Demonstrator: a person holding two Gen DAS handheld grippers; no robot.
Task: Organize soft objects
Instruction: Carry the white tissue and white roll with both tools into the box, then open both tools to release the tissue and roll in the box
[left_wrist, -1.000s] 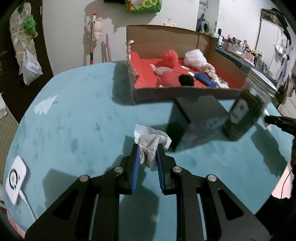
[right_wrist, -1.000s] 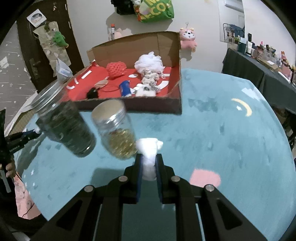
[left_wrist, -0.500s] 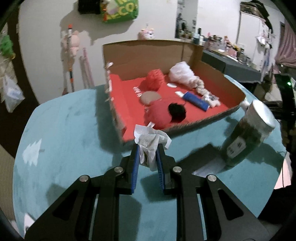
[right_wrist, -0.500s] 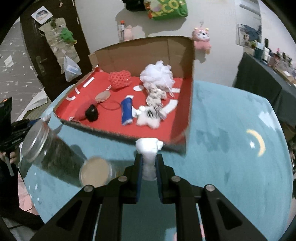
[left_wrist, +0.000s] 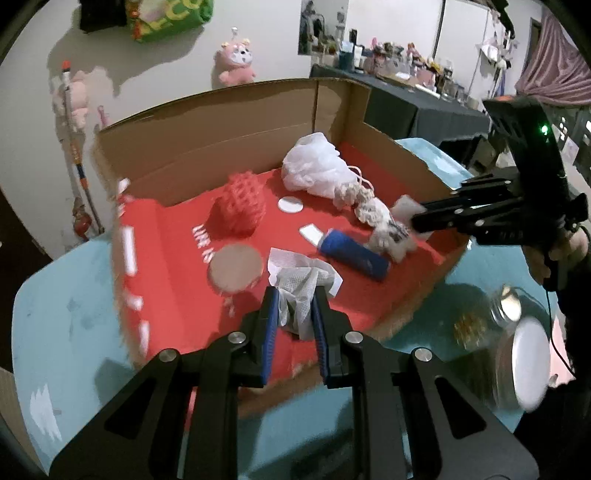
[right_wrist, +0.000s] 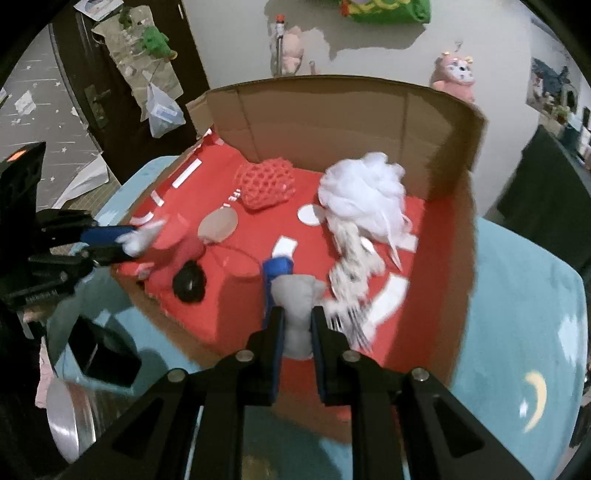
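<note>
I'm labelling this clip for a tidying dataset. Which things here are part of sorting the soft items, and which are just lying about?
Part of the job:
- left gripper, shut on white mesh cloth
- right gripper, shut on white sponge
- cardboard box
- red mesh puff
- white bath pouf
- blue roll

Just lying about:
- glass jars
- pink plush on the wall

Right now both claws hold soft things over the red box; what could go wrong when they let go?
The left claw pinches only a fold of the white mesh cloth, so it may snag on a pad. The right claw, holding the grey sponge piece, hangs close over the blue roll and the fringed white toy and could knock them.
</note>
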